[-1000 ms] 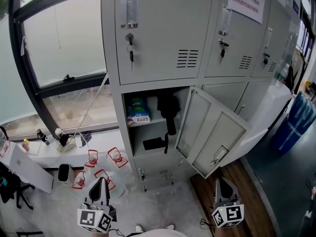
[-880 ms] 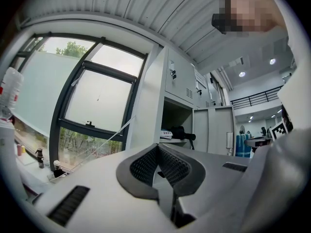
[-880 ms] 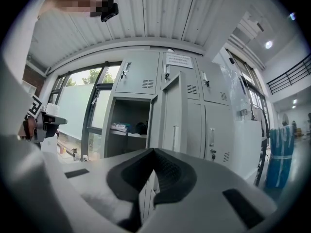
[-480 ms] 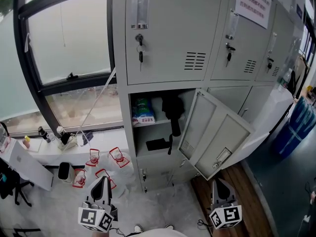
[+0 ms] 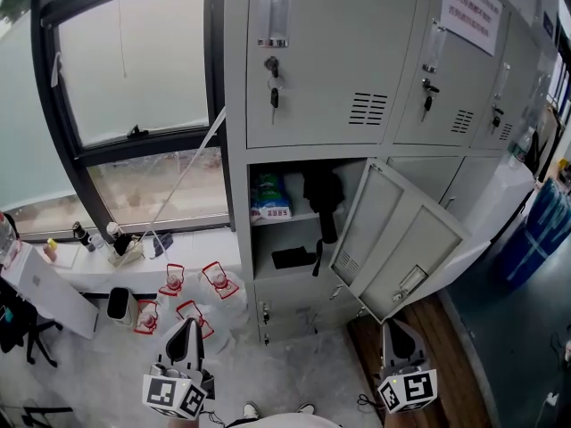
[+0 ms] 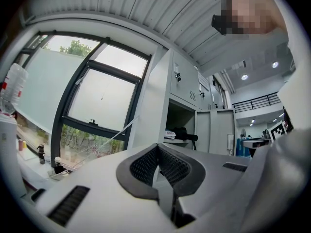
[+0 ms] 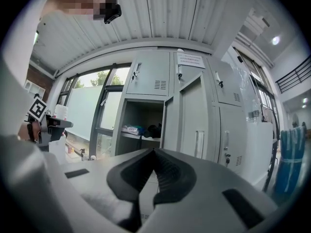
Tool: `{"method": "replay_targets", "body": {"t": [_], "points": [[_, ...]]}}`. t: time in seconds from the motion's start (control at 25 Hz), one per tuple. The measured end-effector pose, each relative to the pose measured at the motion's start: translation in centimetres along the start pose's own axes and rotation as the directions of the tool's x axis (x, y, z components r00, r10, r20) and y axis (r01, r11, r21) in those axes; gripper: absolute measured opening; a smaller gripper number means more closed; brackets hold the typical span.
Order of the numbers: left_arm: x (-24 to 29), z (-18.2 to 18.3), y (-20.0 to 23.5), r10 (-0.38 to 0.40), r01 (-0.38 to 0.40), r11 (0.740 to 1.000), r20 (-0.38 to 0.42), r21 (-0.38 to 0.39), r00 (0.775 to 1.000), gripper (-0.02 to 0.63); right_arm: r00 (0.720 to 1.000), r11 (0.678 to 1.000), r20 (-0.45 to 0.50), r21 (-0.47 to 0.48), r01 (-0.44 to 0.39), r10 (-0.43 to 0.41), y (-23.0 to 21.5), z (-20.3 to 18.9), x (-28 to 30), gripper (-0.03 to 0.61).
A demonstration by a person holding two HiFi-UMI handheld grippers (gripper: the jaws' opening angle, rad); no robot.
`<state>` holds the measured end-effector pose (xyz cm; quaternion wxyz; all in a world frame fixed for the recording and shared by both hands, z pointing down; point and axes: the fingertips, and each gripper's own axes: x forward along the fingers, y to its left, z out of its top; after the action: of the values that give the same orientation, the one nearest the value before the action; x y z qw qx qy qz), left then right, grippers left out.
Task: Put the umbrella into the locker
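Note:
The black folded umbrella [image 5: 323, 194] lies on the upper shelf of the open locker compartment [image 5: 268, 239], its strap hanging down over the shelf edge. It also shows in the left gripper view [image 6: 187, 136] and the right gripper view [image 7: 154, 129]. The grey locker door [image 5: 401, 248] stands swung out to the right. My left gripper [image 5: 188, 325] is low at the left, well short of the locker, shut and holding nothing [image 6: 158, 145]. My right gripper [image 5: 391, 330] sits low beneath the open door, also shut with nothing in it [image 7: 154, 150].
A blue-green packet [image 5: 270, 199] shares the shelf with the umbrella, and a flat black item [image 5: 293, 258] lies on the shelf below. Several red-capped water jugs [image 5: 192, 297] stand on the floor left of the locker. Small bottles [image 5: 111, 237] line the window sill. Blue bins [image 5: 544, 230] stand far right.
The head view has swung left, so the locker now sits further right and lower in it. The right gripper has drifted slightly. Both grippers stay shut, and the umbrella has not moved.

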<state>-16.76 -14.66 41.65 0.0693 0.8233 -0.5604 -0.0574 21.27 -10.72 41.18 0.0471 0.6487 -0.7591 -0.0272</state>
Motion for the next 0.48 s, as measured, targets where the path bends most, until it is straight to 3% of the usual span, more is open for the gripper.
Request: {"method": "replay_targets", "body": {"t": [0.48], "points": [[0.0,-1.5,0.8,-0.019,0.019,0.999,-0.029,-0.029,0.999,0.021,1.0,1.0,0.006,-0.03,0.004,-0.004,1.3,0.5,0.0,0.017]]}}
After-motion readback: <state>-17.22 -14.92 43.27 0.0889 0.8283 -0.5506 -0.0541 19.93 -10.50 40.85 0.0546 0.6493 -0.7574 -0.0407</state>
